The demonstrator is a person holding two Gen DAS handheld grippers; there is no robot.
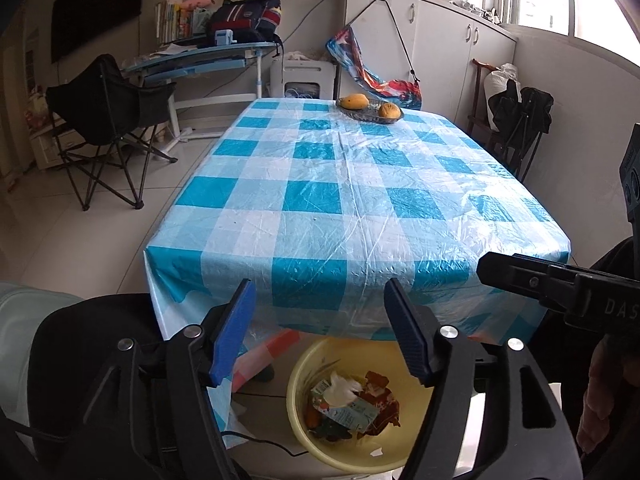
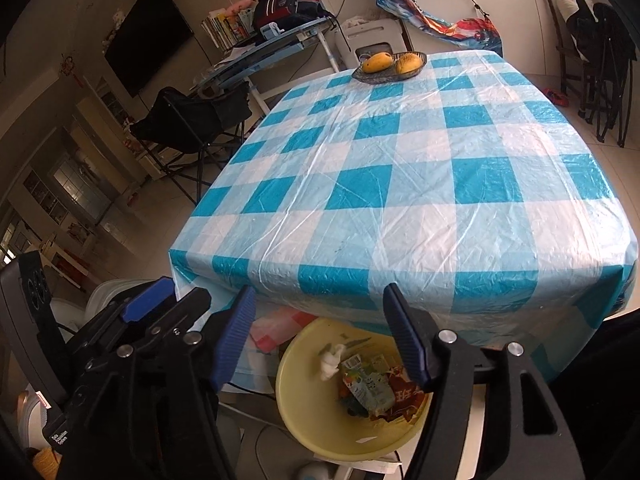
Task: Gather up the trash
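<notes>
Both tongs (image 1: 320, 332) (image 2: 320, 336) gape empty above the trash-filled yellow bin (image 1: 308, 436).

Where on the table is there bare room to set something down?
Nearly all the checked tablecloth is bare, from the near edge above the yellow bin back to the fruit dish at the far end. Crowded: only that dish and the bin, full of trash.
</notes>
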